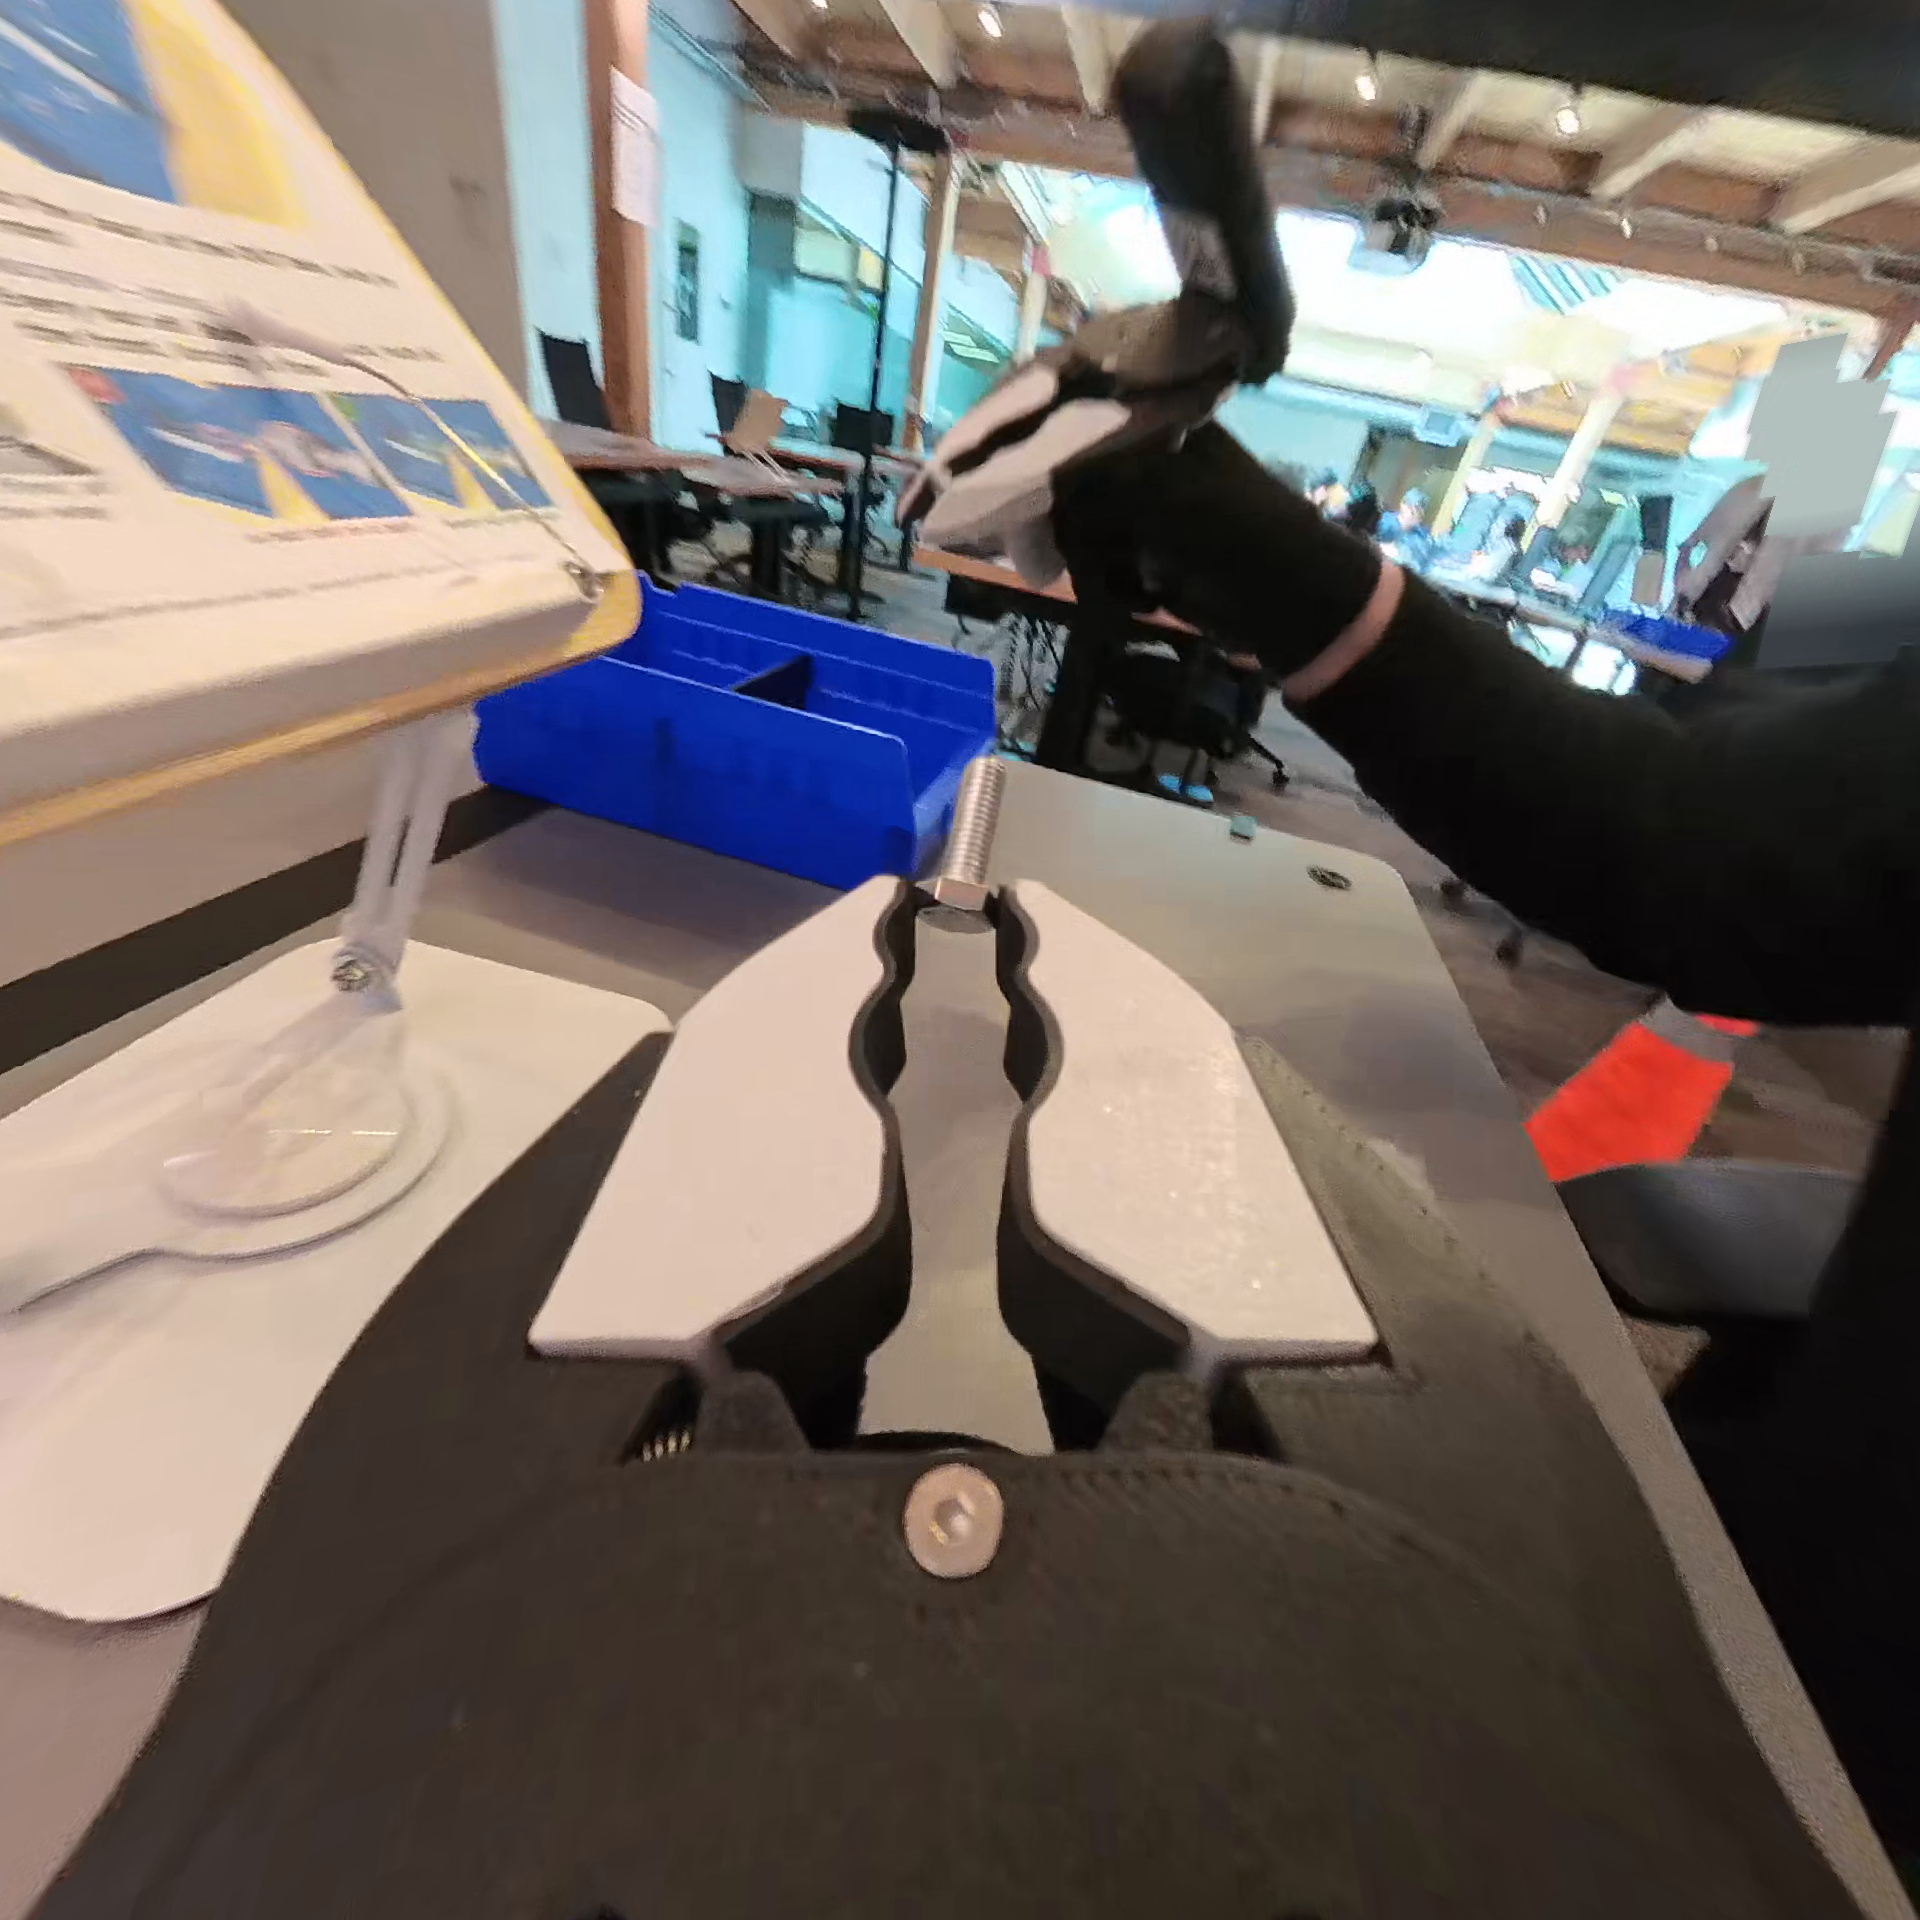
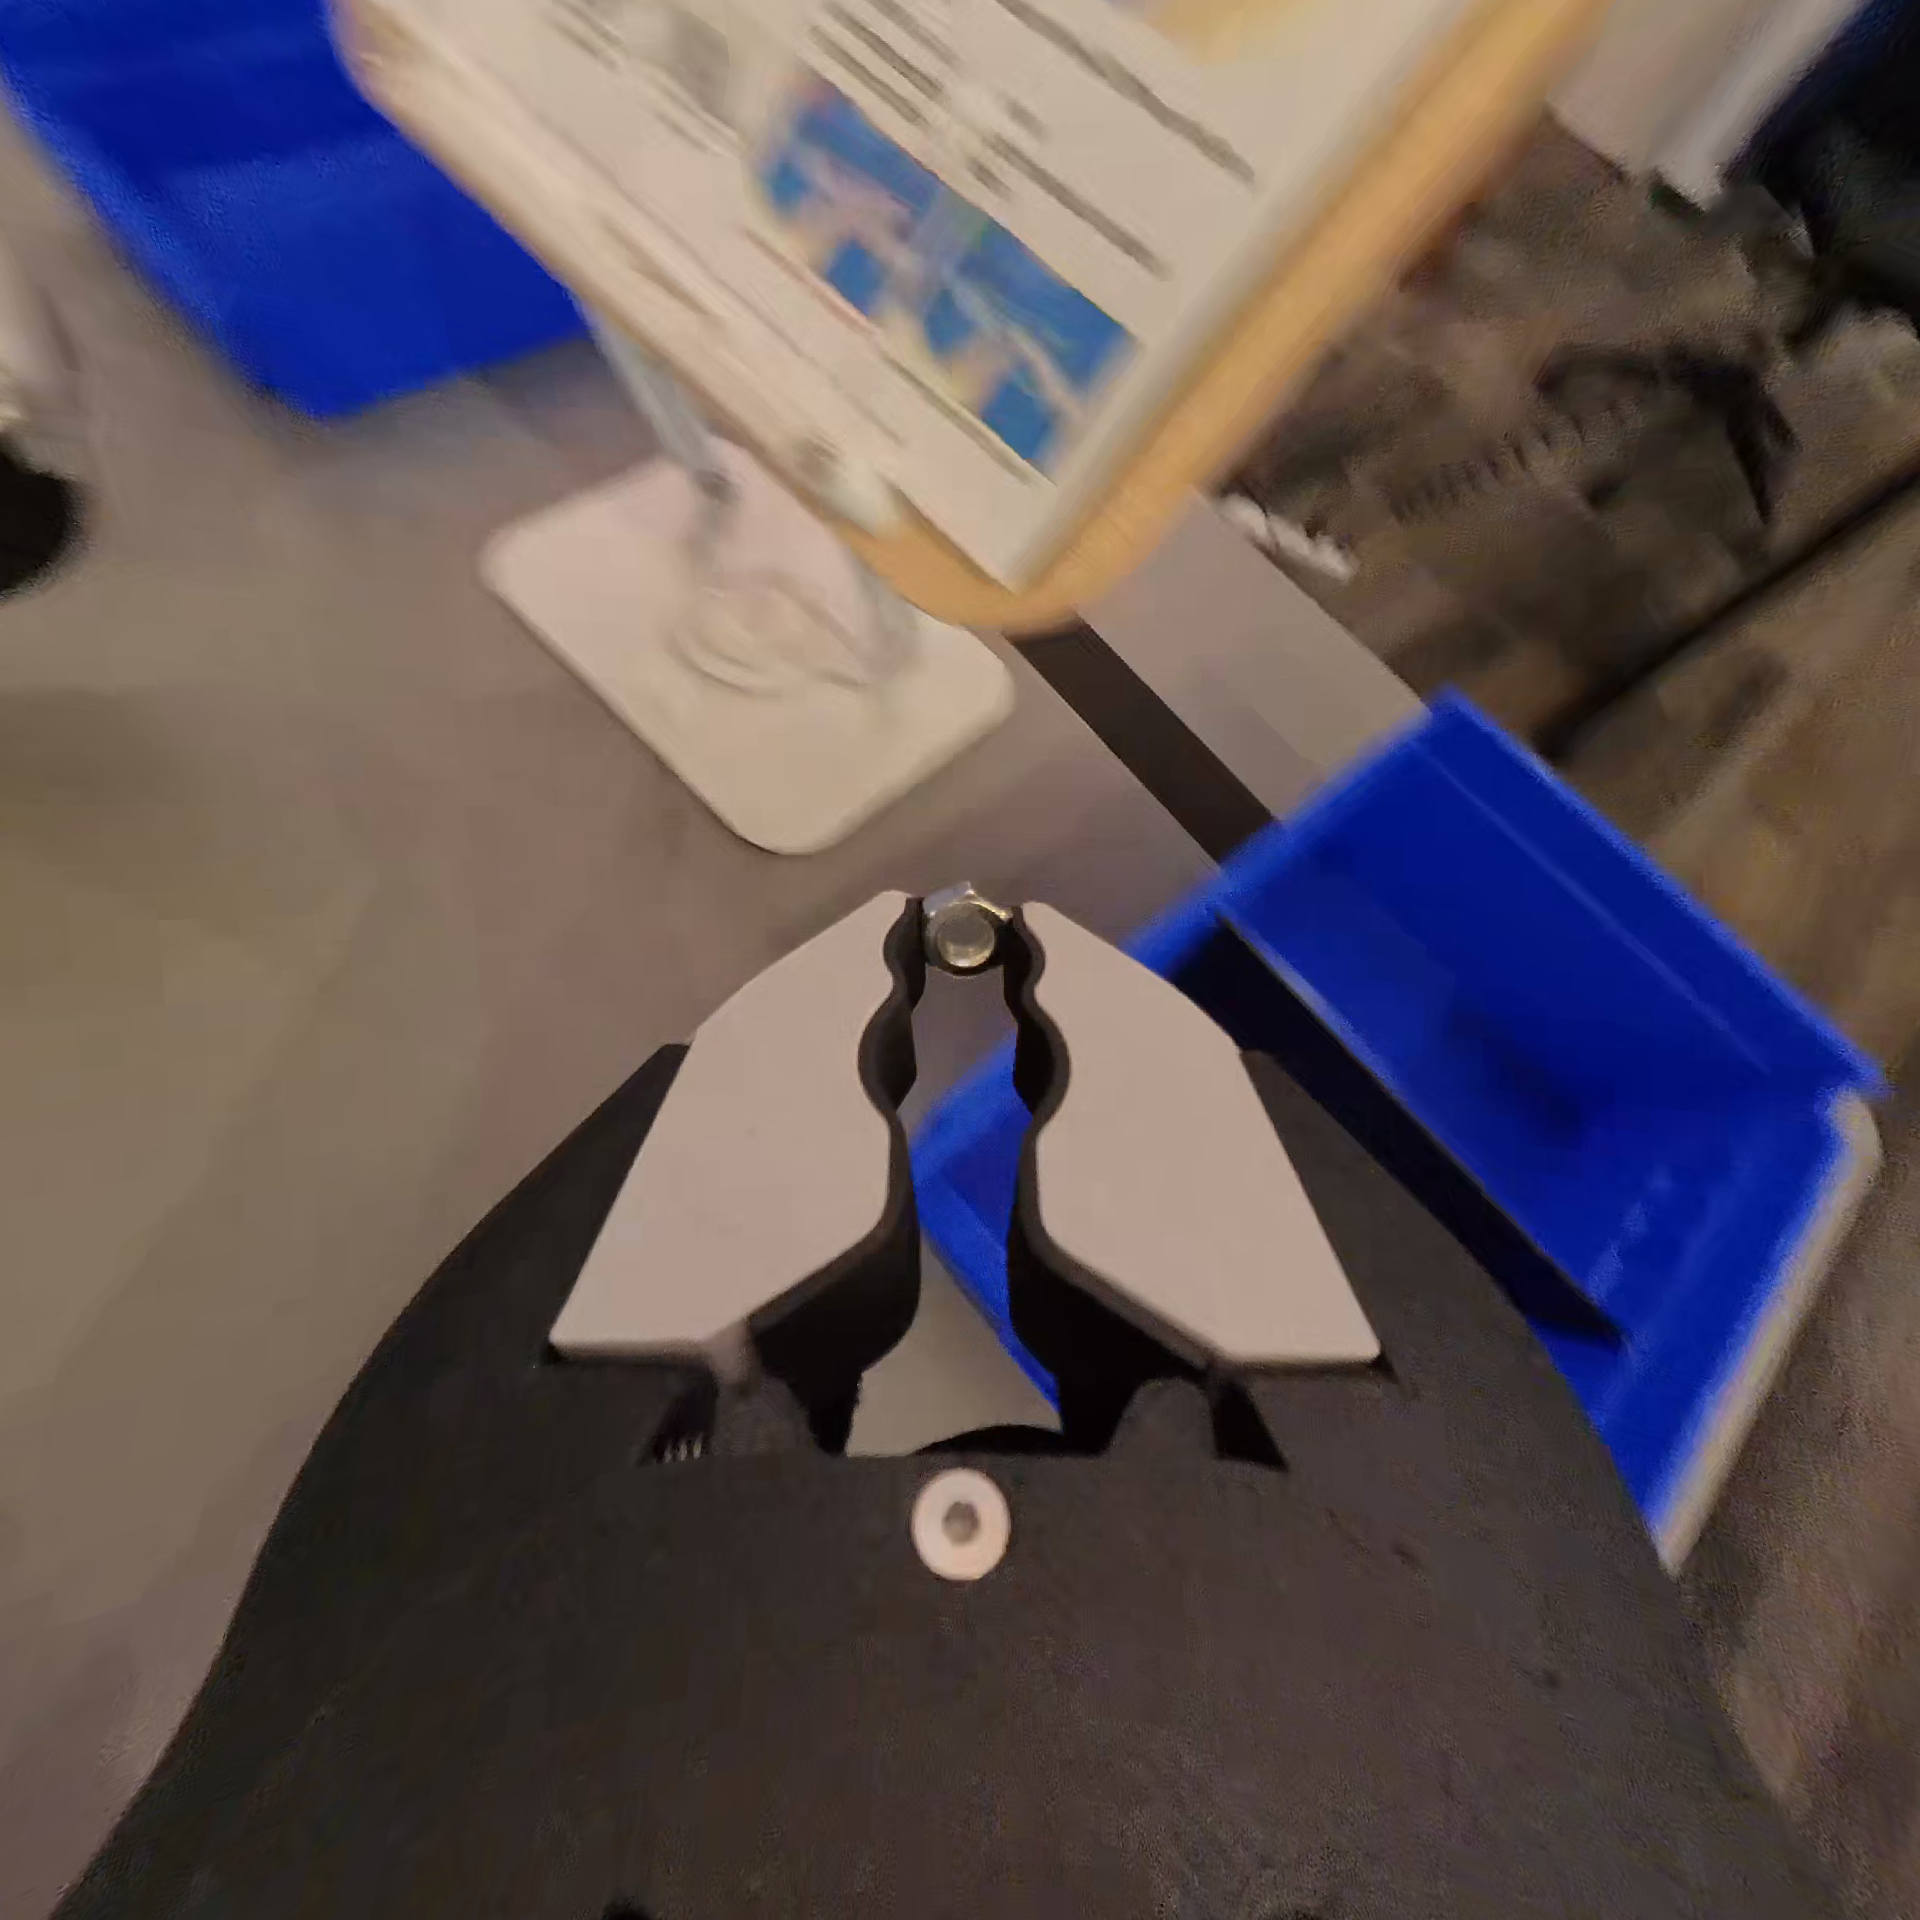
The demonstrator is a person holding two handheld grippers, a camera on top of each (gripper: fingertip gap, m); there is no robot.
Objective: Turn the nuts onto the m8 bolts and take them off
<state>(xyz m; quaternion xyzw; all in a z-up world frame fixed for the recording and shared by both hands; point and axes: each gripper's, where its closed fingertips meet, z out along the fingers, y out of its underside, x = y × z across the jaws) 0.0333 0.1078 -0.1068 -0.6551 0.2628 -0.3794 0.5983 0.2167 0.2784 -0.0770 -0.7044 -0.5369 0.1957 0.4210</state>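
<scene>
Silver threaded steel bolt clamped by hex head in left gripper, frame centre. Small silver hex nut pinched in right gripper, raised upper right. Cross-threading risked if nut is presented tilted.

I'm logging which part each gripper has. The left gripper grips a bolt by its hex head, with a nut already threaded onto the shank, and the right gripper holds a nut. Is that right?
Not quite: the left wrist view shows the bolt's threaded shank bare, with no nut on it. The rest stands: the left gripper grips the hex head, and the right gripper holds the nut.
</scene>
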